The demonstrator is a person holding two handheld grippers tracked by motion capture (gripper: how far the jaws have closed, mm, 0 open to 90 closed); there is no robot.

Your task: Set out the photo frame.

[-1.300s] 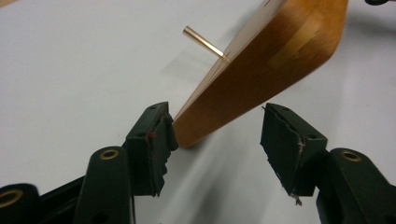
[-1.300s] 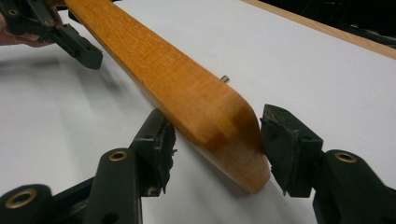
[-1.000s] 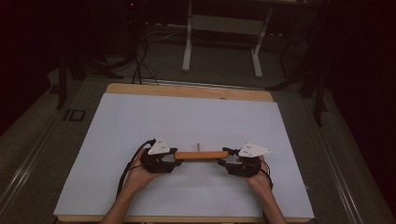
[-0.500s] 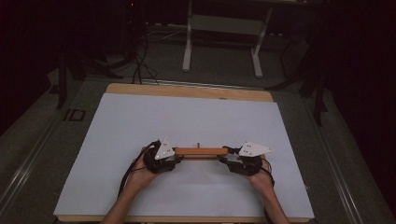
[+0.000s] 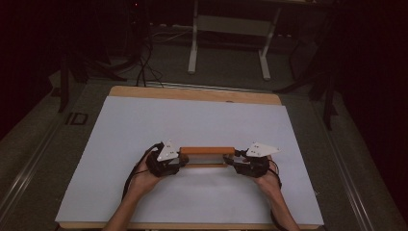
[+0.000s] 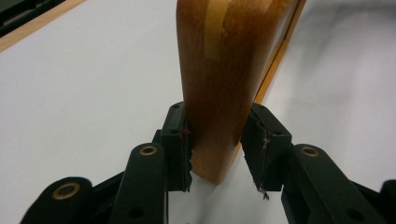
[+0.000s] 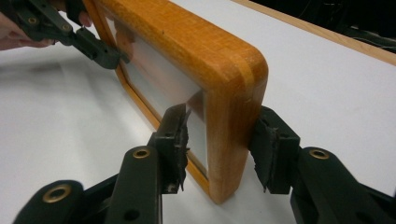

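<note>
Two grippers clamp the ends of a wooden frame standing on edge on the white table.

The wooden frame [image 5: 207,151] stands upright on its long edge near the front middle of the table [image 5: 192,120]. The left gripper [image 6: 215,140] has just been closing and its pads now press both faces of the frame's left end; the right gripper [image 7: 224,140], also just closing, pinches the frame's right end, one pad against the clear pane [image 7: 159,79].
</note>
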